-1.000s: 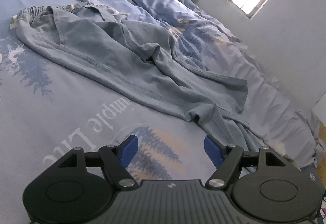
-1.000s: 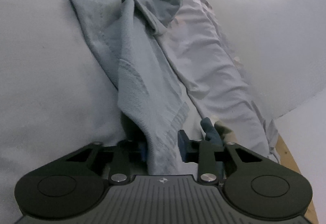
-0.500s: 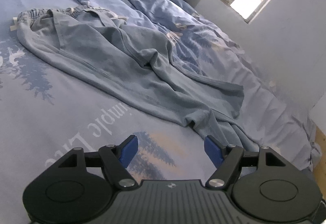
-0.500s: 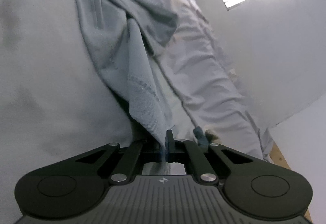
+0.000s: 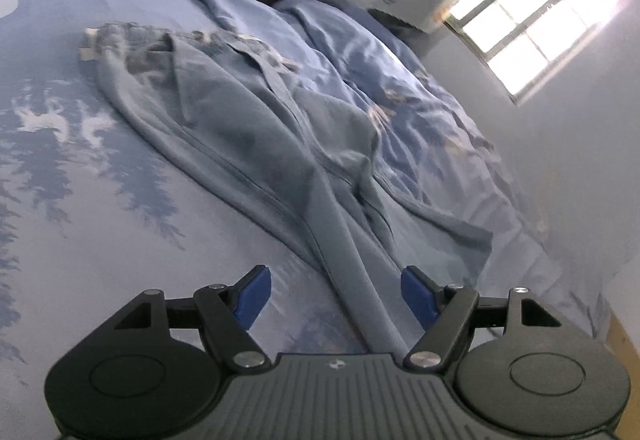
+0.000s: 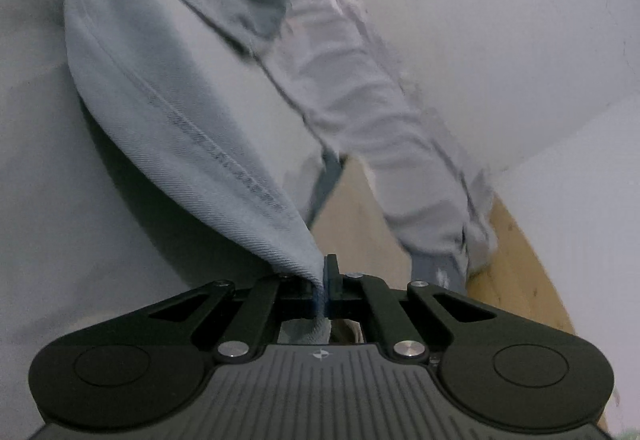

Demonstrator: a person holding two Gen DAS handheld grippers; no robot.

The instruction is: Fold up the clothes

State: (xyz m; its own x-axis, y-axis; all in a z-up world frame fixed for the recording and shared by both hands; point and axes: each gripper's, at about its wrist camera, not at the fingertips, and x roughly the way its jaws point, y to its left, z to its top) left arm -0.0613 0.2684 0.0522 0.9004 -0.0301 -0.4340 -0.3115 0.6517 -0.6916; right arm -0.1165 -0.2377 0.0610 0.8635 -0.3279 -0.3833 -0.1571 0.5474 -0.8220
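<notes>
The bed sheet (image 5: 60, 240), light blue with a printed tree pattern, fills the left. The grey-blue trousers (image 5: 240, 136) lie across it, one leg drawn taut toward the near edge. The left gripper (image 5: 334, 292) stands open, that leg passing between its pads untouched. The right gripper (image 6: 325, 280) is clamped on the trouser hem. A crumpled duvet (image 5: 400, 100) lies far right, below a window (image 5: 528, 20).

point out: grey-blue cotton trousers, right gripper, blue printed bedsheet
grey-blue cotton trousers (image 5: 240, 128): left wrist view, on the upper leg panel.
right gripper (image 6: 325, 280): right wrist view, between the fingertips, clamped on the trouser hem.
blue printed bedsheet (image 5: 80, 224): left wrist view, on bare sheet left of the trousers.
</notes>
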